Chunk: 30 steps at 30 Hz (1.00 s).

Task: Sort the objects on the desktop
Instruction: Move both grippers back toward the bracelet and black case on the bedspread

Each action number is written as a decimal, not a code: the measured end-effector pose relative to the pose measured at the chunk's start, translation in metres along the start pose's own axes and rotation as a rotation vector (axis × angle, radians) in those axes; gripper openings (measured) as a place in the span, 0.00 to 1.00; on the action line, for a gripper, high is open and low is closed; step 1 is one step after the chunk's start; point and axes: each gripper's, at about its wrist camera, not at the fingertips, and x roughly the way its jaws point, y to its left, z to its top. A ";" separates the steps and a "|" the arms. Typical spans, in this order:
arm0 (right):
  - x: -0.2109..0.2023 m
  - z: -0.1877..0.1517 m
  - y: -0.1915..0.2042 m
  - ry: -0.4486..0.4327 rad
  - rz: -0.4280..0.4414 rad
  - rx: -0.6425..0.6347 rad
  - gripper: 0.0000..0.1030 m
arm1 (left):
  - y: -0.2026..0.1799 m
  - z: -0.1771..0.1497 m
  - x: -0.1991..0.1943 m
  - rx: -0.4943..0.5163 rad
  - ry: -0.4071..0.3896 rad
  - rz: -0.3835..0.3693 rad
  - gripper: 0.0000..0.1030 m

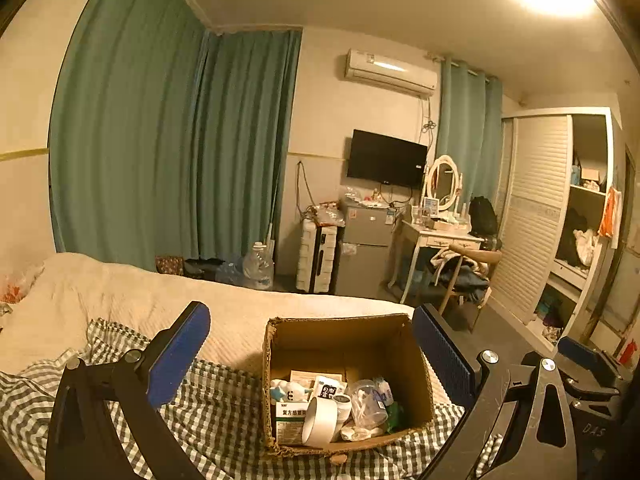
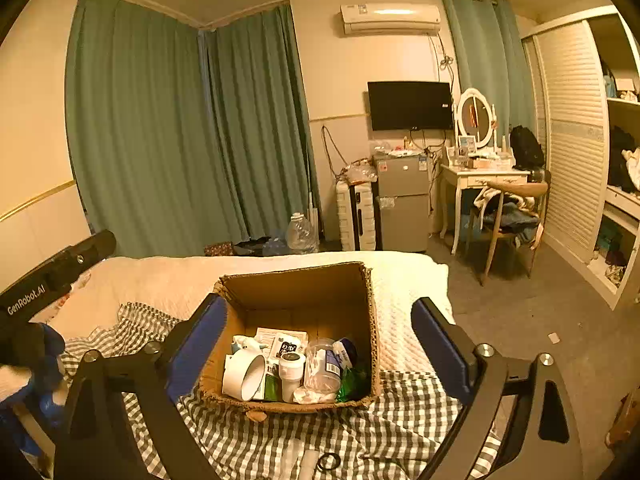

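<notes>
An open cardboard box (image 1: 280, 360) (image 2: 360, 304) stands on a grey-checked cloth on the bed. Inside lie a white tape roll (image 1: 320, 424) (image 2: 244, 376), a white-and-green medicine box (image 1: 290, 420), a small white bottle (image 2: 291, 372), a clear plastic jar (image 1: 366, 402) (image 2: 320, 368) and other small packets. My left gripper (image 1: 312, 356) is open, held above and in front of the box, nothing between its blue pads. My right gripper (image 2: 318, 344) is open too, its blue pads either side of the box in the picture, gripping nothing.
The checked cloth (image 2: 360, 432) covers a cream bedspread (image 1: 120, 296). A small black ring (image 2: 329, 461) lies on the cloth near me. The other gripper (image 1: 580, 364) shows at the left wrist view's right edge. Beyond the bed are a water jug (image 2: 302, 236), fridge (image 2: 404, 204), dressing table and chair (image 2: 512, 216).
</notes>
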 end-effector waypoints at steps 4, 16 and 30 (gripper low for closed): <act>-0.022 -0.003 -0.001 -0.019 -0.008 -0.009 1.00 | -0.001 -0.004 -0.020 0.030 -0.035 0.020 1.00; -0.031 -0.040 -0.006 0.050 -0.017 -0.035 1.00 | -0.004 -0.060 -0.014 0.100 0.045 0.073 1.00; 0.004 -0.094 -0.028 0.175 -0.036 0.000 1.00 | -0.014 -0.143 0.038 0.167 0.275 0.044 1.00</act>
